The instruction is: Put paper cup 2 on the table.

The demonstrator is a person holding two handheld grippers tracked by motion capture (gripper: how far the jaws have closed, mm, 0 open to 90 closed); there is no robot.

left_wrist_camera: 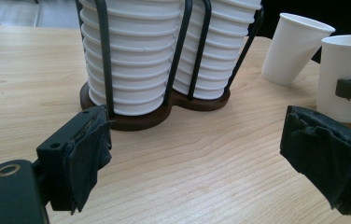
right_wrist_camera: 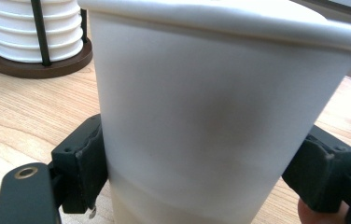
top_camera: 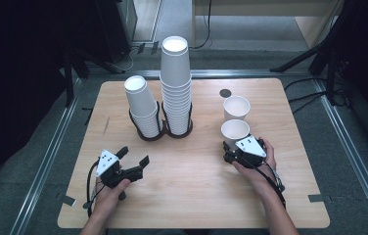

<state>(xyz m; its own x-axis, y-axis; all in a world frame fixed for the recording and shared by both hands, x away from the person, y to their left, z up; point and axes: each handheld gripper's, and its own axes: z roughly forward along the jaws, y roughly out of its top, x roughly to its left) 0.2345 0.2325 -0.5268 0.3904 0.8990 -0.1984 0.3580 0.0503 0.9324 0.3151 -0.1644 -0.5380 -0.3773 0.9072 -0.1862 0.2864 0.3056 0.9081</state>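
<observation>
— What's the right gripper (top_camera: 235, 147) got?

— A white paper cup (top_camera: 235, 131), right of centre in the high view. Plain, tapered, rolled rim, upright on the wooden table (top_camera: 196, 196). In the right gripper view both pads press its lower wall — a firm clasp.

— And the other one?

— The left gripper (top_camera: 134, 156), lower left, has its jaws spread with nothing between them. A second cup (top_camera: 236, 107) stands just above the held one; two stacks sit in a wire holder (top_camera: 162, 132) at centre.
</observation>
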